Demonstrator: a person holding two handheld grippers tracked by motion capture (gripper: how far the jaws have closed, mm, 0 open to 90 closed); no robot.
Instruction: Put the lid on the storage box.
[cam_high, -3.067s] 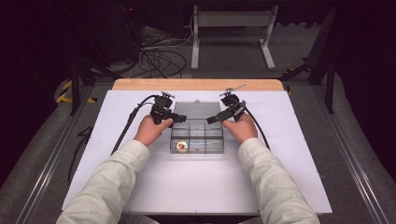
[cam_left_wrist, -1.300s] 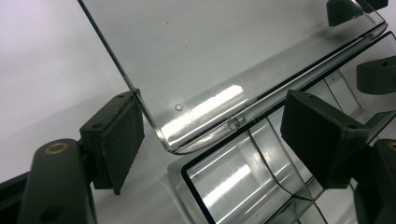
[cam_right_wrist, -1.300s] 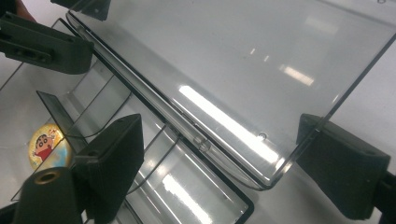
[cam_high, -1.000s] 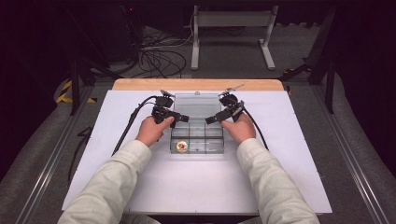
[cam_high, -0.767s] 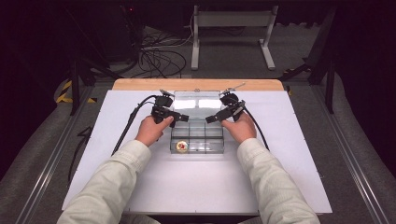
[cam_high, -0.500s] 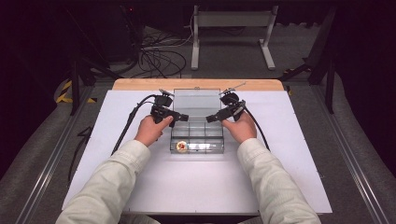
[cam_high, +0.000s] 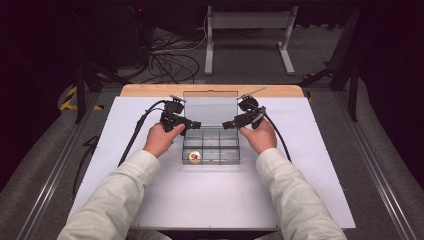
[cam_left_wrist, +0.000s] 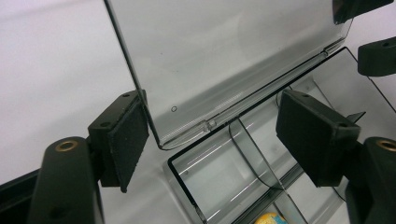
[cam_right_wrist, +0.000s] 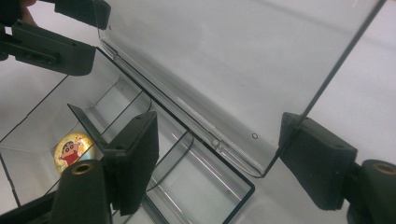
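Observation:
A clear plastic compartment box (cam_high: 210, 162) sits mid-table with its hinged lid (cam_high: 210, 109) raised. A round cartoon badge (cam_high: 193, 156) lies in its front left compartment (cam_right_wrist: 72, 151). My left gripper (cam_high: 193, 125) is at the lid's left edge. In the left gripper view (cam_left_wrist: 217, 135) one pad (cam_left_wrist: 128, 135) touches that edge of the lid (cam_left_wrist: 224, 56) while the other stands far off. My right gripper (cam_high: 228, 125) is at the right edge. There (cam_right_wrist: 226, 161) one pad (cam_right_wrist: 317, 163) meets the edge of the lid (cam_right_wrist: 233, 60). Both pairs of jaws have just been closing, with the lid's corner between them, not pinched.
The box stands on a white mat (cam_high: 150, 200) over a wooden table (cam_high: 150, 90). Cables (cam_high: 170, 62) and a metal stand (cam_high: 250, 30) lie on the floor beyond. A cable (cam_high: 140, 130) trails from each gripper toward the table's sides.
The clear lid has swung up and now stands taller behind the box. Both hands stayed almost in place at its two sides.

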